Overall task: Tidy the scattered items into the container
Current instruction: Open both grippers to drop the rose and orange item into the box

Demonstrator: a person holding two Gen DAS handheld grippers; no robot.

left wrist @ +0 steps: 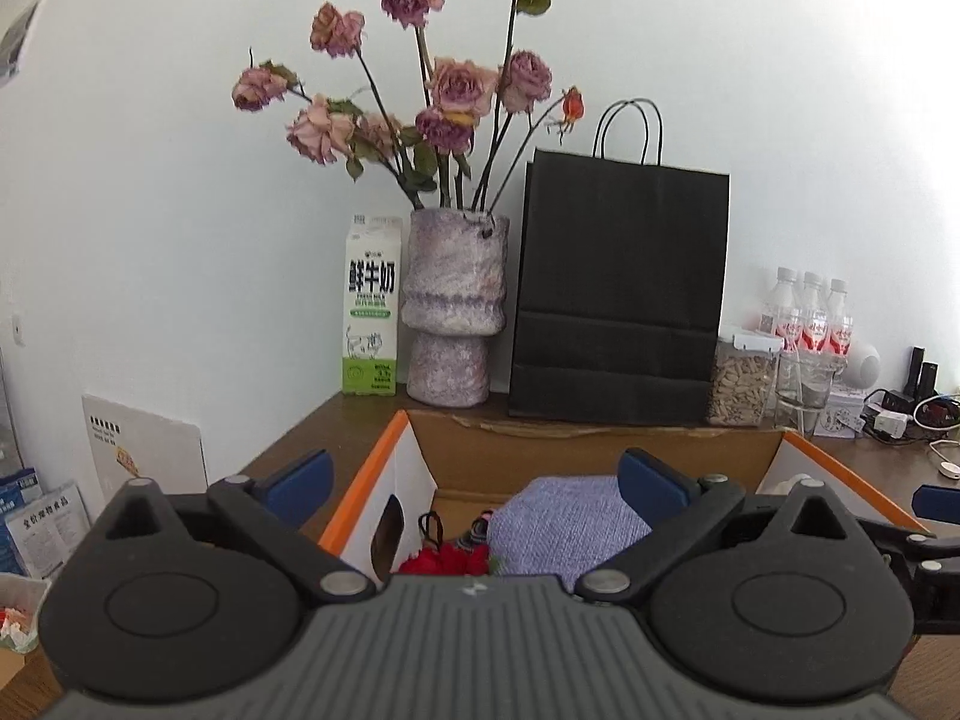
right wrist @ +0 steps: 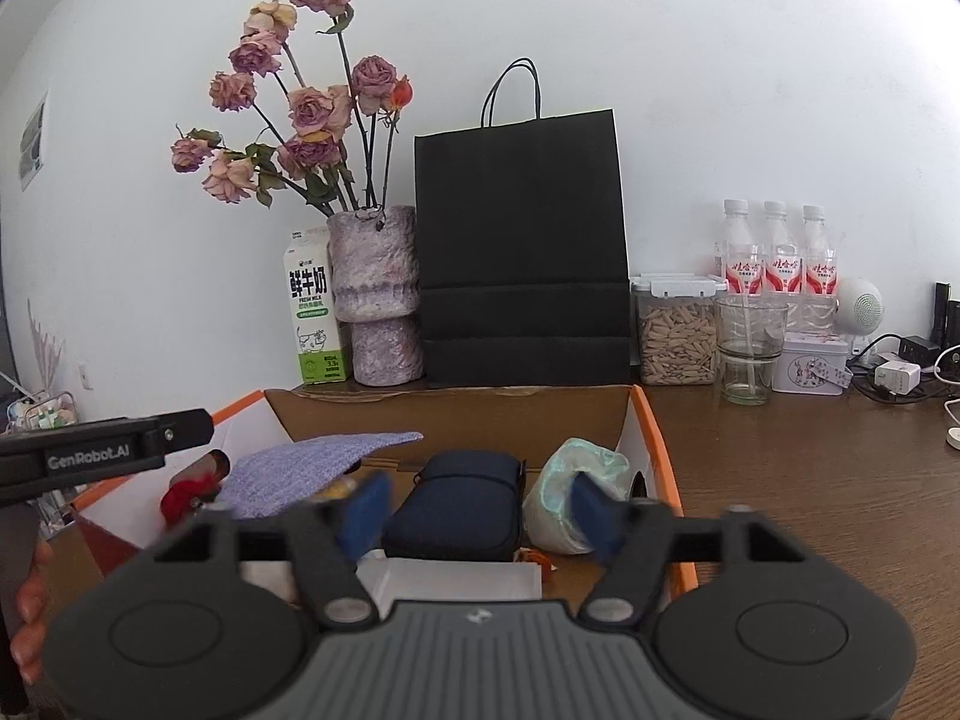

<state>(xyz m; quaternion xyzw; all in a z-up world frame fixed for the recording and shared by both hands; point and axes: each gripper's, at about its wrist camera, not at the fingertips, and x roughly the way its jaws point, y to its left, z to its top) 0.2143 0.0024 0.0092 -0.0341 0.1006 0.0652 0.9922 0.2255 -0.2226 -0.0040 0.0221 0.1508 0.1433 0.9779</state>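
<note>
An open cardboard box with orange edges (left wrist: 372,468) (right wrist: 654,438) stands on the brown table. In it lie a lilac knitted cloth (left wrist: 564,522) (right wrist: 300,468), a red item (left wrist: 444,561) (right wrist: 180,495), a dark blue pouch (right wrist: 462,504), a pale crumpled bag (right wrist: 576,480) and a white flat piece (right wrist: 450,579). My left gripper (left wrist: 474,480) is open and empty above the box's left part. My right gripper (right wrist: 480,510) is open and empty above the pouch; its blue pads (right wrist: 366,513) look blurred. The left gripper's body (right wrist: 102,450) shows at the left of the right wrist view.
Behind the box stand a milk carton (left wrist: 371,306), a vase of dried roses (left wrist: 453,312), a black paper bag (left wrist: 621,294), a jar of seeds (right wrist: 678,330), a glass (right wrist: 749,348), three bottles (right wrist: 774,258), a tin (right wrist: 810,363) and chargers with cables (right wrist: 900,372).
</note>
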